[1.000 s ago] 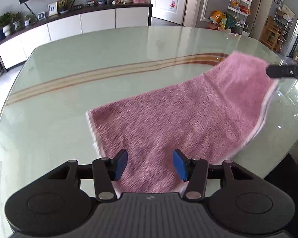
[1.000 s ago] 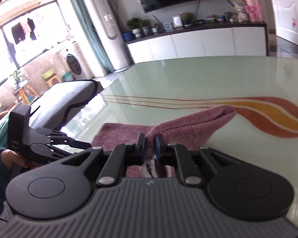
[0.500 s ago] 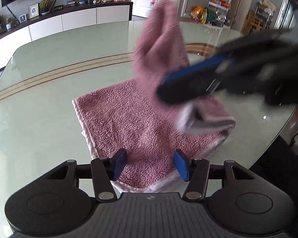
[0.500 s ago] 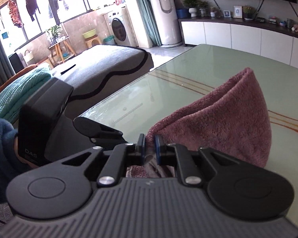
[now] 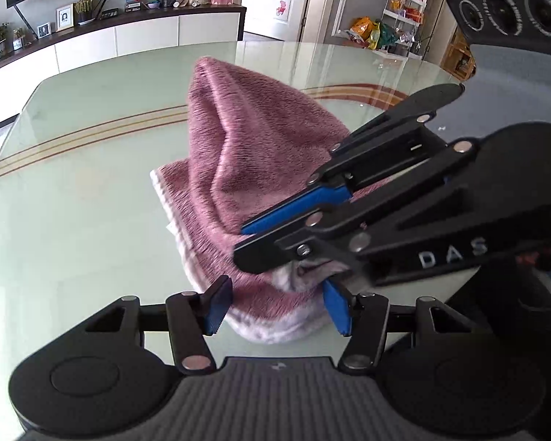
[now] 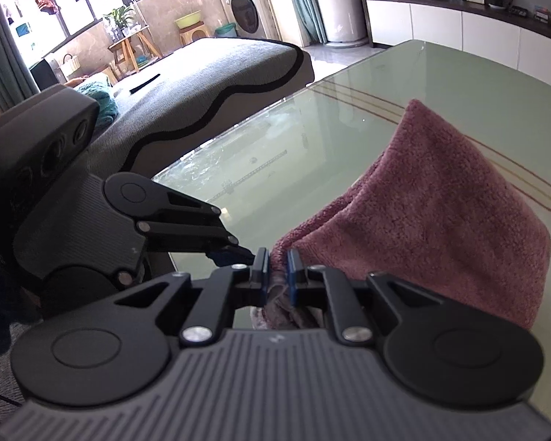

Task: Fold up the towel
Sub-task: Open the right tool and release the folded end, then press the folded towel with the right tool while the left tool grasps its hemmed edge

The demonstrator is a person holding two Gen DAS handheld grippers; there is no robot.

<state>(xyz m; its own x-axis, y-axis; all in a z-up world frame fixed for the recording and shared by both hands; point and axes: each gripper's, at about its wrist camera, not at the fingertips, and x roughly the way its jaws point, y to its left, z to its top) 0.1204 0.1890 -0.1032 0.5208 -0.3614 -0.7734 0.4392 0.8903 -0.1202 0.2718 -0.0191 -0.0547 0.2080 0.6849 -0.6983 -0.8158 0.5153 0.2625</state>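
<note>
A pink towel [image 5: 253,154] with a pale hem lies doubled over on the glass table [image 5: 92,191], its fold raised in a hump. My right gripper [image 6: 275,262] is shut on the towel's [image 6: 440,213] corner and holds it over the near hem. In the left wrist view the right gripper [image 5: 249,242] comes in from the right, low over the towel's near edge. My left gripper [image 5: 275,305] is open, its blue pads on either side of the near hem, holding nothing. In the right wrist view the left gripper [image 6: 238,250] sits just left of my right fingertips.
The table's near edge runs right under both grippers. A white sideboard [image 5: 136,36] with ornaments stands beyond the far edge. A grey sofa [image 6: 202,84] lies off the table's left side.
My right gripper has carried the towel's far corner across and down onto the near edge, doubling the towel over. My left gripper has stayed open at the near hem.
</note>
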